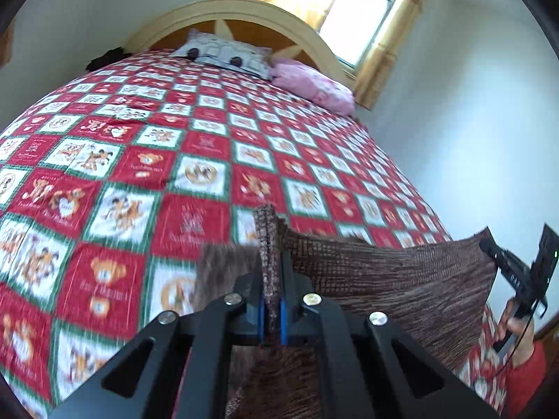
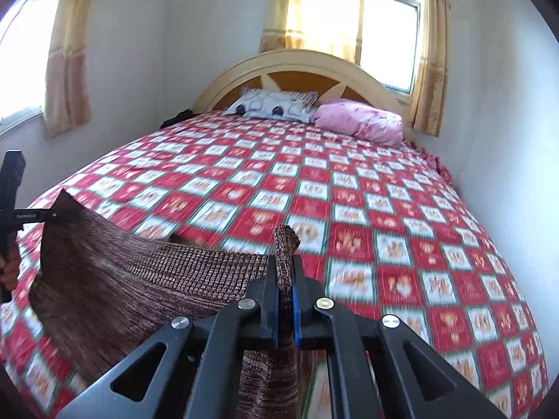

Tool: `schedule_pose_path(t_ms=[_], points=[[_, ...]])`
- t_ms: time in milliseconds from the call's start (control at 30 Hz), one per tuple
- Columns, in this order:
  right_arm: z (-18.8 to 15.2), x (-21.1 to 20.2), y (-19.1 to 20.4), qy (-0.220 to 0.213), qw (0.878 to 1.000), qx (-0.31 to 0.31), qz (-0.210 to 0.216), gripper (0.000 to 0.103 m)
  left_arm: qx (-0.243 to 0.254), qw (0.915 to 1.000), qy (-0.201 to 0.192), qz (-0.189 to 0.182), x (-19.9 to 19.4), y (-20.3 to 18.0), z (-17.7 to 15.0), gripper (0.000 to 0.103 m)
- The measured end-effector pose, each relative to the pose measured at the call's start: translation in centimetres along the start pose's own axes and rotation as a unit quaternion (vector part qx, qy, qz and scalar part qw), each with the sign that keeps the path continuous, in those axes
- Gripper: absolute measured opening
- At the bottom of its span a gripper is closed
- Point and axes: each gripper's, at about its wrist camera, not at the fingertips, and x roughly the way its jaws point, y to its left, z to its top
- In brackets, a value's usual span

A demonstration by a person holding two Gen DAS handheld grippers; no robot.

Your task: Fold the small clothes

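The left gripper (image 1: 271,300) and right gripper (image 2: 285,300) each pinched 1 corner of the cloth (image 1: 401,272). Held by so little, a corner could slip free, dropping it crumpled on the bed (image 2: 349,192).

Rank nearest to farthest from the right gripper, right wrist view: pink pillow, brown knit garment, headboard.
From the right gripper:
1. brown knit garment, pinched in its jaws, spreading left.
2. pink pillow, far end of the bed, right side.
3. headboard, behind the pillow, against the wall.
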Motion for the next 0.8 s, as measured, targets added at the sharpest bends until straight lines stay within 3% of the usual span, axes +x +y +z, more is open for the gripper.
schedule_pose_path(t_ms=[133, 267, 333, 567, 667, 767, 800], points=[[-0.3, 6.0, 0.4, 0.001, 0.999, -0.015, -0.052, 0.005, -0.012, 0.9994, 0.008, 0.032, 4.5, 1.2, 0.6, 0.006], [-3.9, 12.2, 1.1, 0.047, 0.991, -0.046, -0.114, 0.005, -0.011, 0.9958, 0.043, 0.081, 9.5, 2.8, -1.4, 0.006], [-5.5, 14.1, 1.3, 0.078, 0.987, -0.053, -0.128, 0.005, -0.026, 0.9962, 0.044, 0.072, 9.7, 3.2, -1.5, 0.008], [-6.4, 15.5, 1.7, 0.12, 0.978, -0.076, -0.152, 0.006, -0.059, 0.9952, 0.046, 0.062, 9.6, 4.4, -1.4, 0.014], [-6.5, 16.7, 1.8, 0.158, 0.967, -0.085, -0.18, 0.014, -0.054, 0.9948, 0.055, 0.066, 9.6, 4.1, -1.1, 0.015], [-5.5, 14.6, 0.7, 0.134, 0.977, -0.052, -0.157, 0.014, -0.052, 0.9924, 0.086, 0.07, 8.1, 4.3, -0.3, 0.02], [-4.9, 12.7, 0.1, 0.104, 0.981, -0.03, -0.162, 0.014, -0.051, 0.9923, 0.08, 0.08, 6.6, 4.4, -0.3, 0.031]])
